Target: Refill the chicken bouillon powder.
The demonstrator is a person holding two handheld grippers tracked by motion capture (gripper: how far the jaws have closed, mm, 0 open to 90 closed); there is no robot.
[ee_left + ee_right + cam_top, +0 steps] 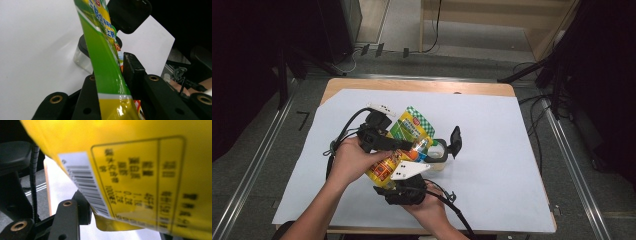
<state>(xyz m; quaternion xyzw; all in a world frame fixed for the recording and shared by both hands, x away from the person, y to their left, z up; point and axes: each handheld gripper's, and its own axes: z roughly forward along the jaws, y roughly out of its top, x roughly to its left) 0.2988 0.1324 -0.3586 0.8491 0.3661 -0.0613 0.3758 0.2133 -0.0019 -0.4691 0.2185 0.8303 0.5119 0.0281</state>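
Left gripper point(412, 146), mid-table: jaws pinch the glossy green-and-yellow snack pouch point(404, 142), held off the white paper sheet point(492, 165). Just right of the pouch, a clear plastic jar with a black hinged lid point(443, 150) stands open on the sheet. Right gripper point(404, 192), at the near edge: its jaws flank the pouch's yellow lower corner point(140, 182); whether they press it cannot be told.
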